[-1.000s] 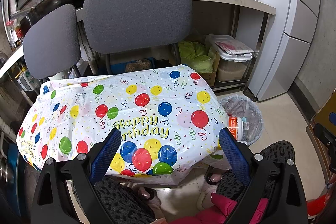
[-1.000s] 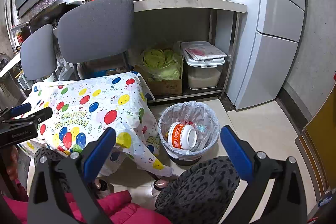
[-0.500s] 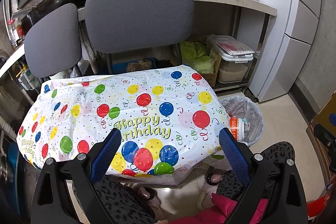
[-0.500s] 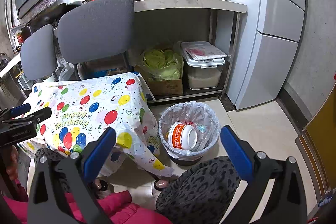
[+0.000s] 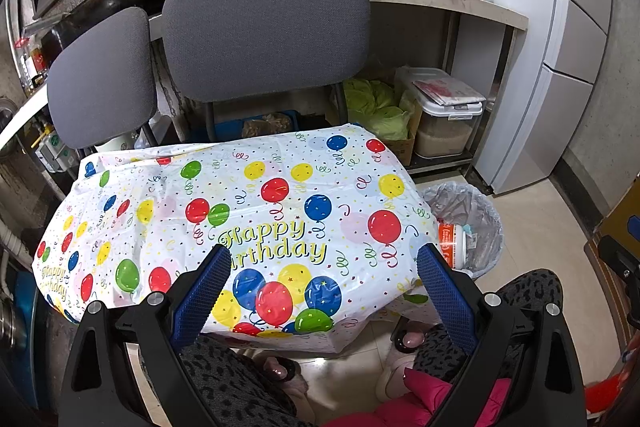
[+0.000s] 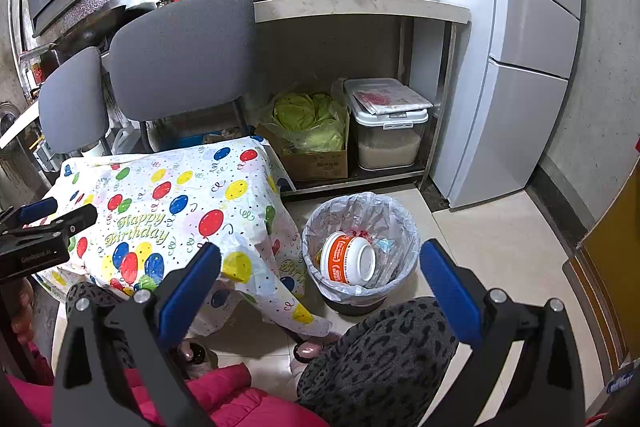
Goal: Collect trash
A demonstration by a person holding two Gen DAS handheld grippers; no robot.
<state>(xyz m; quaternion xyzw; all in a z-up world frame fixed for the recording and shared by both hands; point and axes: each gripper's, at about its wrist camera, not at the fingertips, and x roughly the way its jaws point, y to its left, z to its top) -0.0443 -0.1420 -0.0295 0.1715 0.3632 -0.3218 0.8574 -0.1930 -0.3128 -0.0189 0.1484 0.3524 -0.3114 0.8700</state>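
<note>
Grippers: left gripper [image 5: 322, 267] and right gripper [image 6: 320, 263] both spread wide, holding nothing | knees under birthday tablecloth [image 5: 248, 211] | orange-white noodle cup [image 6: 347, 259] lies in lined trash bin [image 6: 394, 215] beside table | grey chairs [image 5: 264, 27] behind | cabbage box [image 6: 314, 159], rice container [image 6: 386, 131] under counter

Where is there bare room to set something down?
The balloon tablecloth top is bare from the grey chairs to the near edge. Floor tiles right of the trash bin are open. The counter with bottles is crowded.
</note>
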